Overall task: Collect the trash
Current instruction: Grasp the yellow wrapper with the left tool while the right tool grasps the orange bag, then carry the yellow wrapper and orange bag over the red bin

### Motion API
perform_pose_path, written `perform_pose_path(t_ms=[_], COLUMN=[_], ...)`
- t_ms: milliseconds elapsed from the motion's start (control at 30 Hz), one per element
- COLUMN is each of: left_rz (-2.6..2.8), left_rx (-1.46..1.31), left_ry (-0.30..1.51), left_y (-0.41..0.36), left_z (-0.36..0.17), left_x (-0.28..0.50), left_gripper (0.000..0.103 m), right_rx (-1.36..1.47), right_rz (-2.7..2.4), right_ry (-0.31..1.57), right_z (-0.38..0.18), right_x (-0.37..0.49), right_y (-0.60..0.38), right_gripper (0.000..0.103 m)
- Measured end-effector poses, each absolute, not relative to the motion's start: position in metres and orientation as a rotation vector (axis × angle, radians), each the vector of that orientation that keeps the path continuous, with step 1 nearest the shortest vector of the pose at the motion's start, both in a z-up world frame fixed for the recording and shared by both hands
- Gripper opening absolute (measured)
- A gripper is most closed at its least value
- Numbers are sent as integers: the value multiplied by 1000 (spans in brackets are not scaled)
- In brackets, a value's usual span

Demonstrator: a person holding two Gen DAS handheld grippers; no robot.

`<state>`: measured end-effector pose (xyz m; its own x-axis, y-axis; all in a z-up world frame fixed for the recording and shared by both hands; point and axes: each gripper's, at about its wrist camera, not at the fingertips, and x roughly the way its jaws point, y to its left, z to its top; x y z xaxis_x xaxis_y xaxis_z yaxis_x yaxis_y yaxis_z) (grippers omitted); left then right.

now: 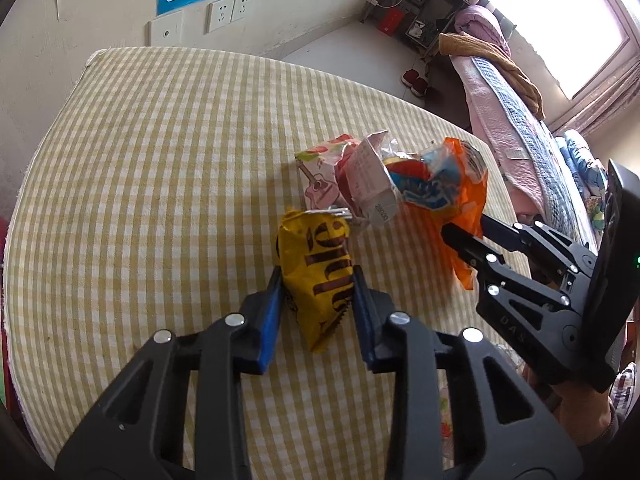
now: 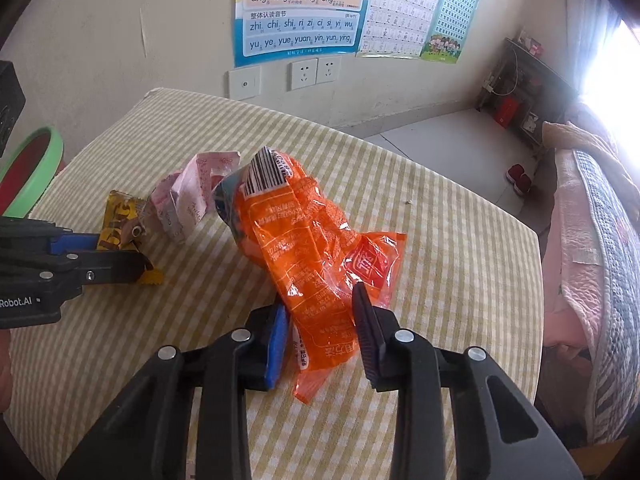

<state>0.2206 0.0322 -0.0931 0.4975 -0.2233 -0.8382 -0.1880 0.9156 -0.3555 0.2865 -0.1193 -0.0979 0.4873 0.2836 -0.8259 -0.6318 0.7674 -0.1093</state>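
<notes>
On the checked table, the left gripper is clamped on a yellow snack wrapper. At its two o'clock lies a pink milk carton. Farther right, the right gripper pinches an orange plastic wrapper.

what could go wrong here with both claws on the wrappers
1. The left claw pinches the yellow wrapper by its lower part only; the slick foil might slip out when lifted.
2. The right claw grips one end of the crinkled orange bag, which touches the pink carton; lifting may drag or topple the carton on the checked tablecloth.
</notes>
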Motion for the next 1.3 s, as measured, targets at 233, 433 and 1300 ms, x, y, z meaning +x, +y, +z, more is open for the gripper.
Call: perform_pose_path(t_ms=[233, 433, 1300], left_rz=[-29, -31, 123], left_rx=[-409, -378, -425], left_ry=[1026, 1000, 894], left_y=[36, 39, 137], left_z=[-76, -63, -19], left_x=[208, 189, 83], left_gripper=[28, 28, 28], right_rx=[-333, -235, -189], right_rz=[566, 558, 711], right_ry=[906, 900, 879], right_z=[-79, -56, -15], right_x=[279, 262, 170], right_y=[-137, -152, -58], right_gripper=[26, 26, 26])
